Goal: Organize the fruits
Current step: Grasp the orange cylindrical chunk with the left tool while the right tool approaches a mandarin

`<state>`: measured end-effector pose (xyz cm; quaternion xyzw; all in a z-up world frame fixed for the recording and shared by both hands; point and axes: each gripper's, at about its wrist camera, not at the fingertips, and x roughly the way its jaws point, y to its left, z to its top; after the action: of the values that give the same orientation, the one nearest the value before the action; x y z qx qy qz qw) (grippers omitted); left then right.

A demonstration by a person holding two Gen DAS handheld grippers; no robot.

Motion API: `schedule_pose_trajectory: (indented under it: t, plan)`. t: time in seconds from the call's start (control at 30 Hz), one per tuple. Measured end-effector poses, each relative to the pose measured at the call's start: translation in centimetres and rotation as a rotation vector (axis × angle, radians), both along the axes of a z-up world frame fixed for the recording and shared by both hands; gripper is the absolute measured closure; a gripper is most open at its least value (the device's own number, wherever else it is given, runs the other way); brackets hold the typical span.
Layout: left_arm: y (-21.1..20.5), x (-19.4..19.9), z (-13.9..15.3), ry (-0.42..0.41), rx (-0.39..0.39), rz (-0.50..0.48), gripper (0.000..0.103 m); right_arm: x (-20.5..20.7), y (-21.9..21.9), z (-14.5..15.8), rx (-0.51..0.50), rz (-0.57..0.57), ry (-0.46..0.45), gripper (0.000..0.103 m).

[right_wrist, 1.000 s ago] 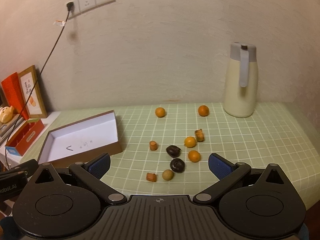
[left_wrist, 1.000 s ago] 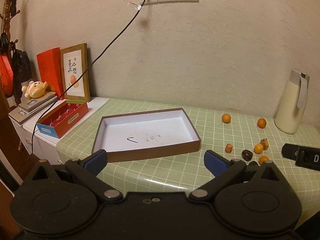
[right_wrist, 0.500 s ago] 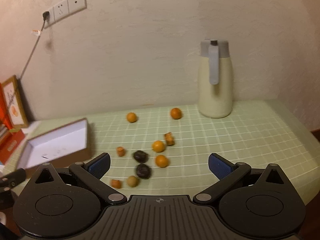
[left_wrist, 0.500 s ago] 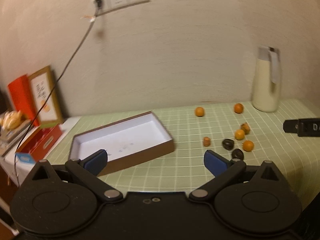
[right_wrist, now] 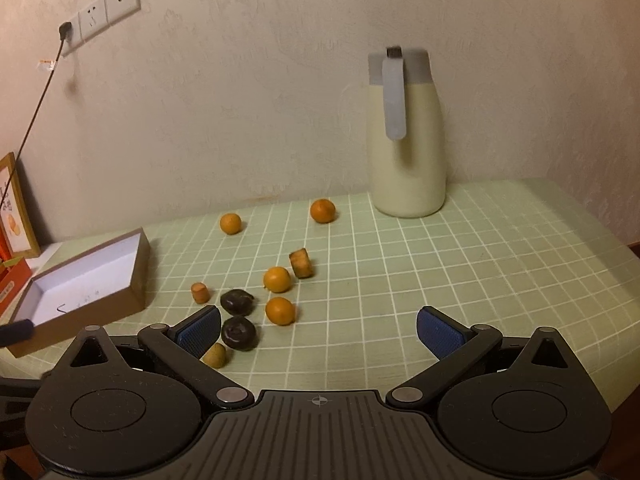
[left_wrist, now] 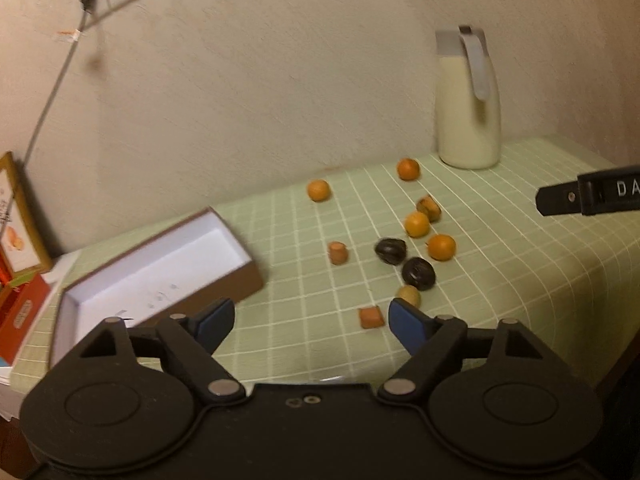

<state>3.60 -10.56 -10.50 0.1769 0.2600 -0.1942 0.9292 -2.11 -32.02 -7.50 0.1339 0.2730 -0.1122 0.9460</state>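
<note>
Several small fruits lie scattered on the green checked tablecloth [right_wrist: 480,280]: oranges [right_wrist: 277,279], two dark wrinkled ones [right_wrist: 239,333], tan and orange chunks [right_wrist: 301,263] and a yellowish one [right_wrist: 215,355]. An empty brown box [left_wrist: 240,286] with a white inside sits to their left. My left gripper [left_wrist: 310,322] hovers low before the fruits with its jaws closing and nothing pressed between them. An orange cube [left_wrist: 371,317] lies just left of its right fingertip. My right gripper [right_wrist: 319,332] stands open over the near fruits, holding nothing.
A cream thermos jug [right_wrist: 406,160] stands at the back by the wall. A framed picture [left_wrist: 16,216] and a red box [left_wrist: 20,316] sit left of the table. A cable [right_wrist: 32,120] hangs from the wall socket. The table's edge runs close below both grippers.
Both grippers have come down and closer to the fruits. The left view has swung from the box toward the fruits, and its jaws have narrowed.
</note>
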Motion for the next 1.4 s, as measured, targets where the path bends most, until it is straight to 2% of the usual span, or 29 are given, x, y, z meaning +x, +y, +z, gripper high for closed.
schedule_pose_trajectory:
  t: [0.1, 0.27, 0.43, 0.63, 0.93, 0.97, 1.13, 1.2, 1.4]
  plan:
    - [-0.7, 0.9, -1.1, 0.023, 0.005, -0.020, 0.029, 0.8, -0.5, -0.6, 0.009, 0.000, 0.010, 0.000]
    - [-2.0, 2.6, -3.2, 0.056, 0.019, -0.048, 0.043, 2.3, -1.1, -1.4, 0.002, 0.006, 0.022, 0.000]
    - [-3.1, 4.4, -5.3, 0.105, 0.019, -0.054, 0.049, 3.9, -1.5, -2.1, -0.009, 0.016, 0.034, 0.000]
    - [-3.6, 5.9, -7.1, 0.149, 0.009, -0.047, 0.062, 5.2, -1.4, -3.0, -0.021, 0.027, 0.032, 0.000]
    - [-4.1, 6.8, -8.1, 0.167, -0.005, -0.044, 0.064, 6.5, -1.5, -4.3, 0.009, 0.030, 0.056, 0.000]
    - [-4.2, 6.8, -8.2, 0.167, -0.009, -0.044, 0.069, 6.7, -1.6, -4.3, 0.011, 0.031, 0.058, 0.000]
    - [-4.3, 7.0, -8.4, 0.167, -0.031, -0.040, 0.079, 6.9, -1.8, -4.7, 0.014, 0.027, 0.063, 0.000]
    - [-4.2, 7.1, -8.4, 0.168, -0.041, -0.038, 0.089, 7.0, -1.9, -4.8, 0.024, 0.022, 0.063, 0.000]
    - [-3.8, 7.2, -8.4, 0.150, -0.038, -0.002, 0.090, 7.4, -2.2, -5.3, 0.034, 0.021, 0.074, 0.000]
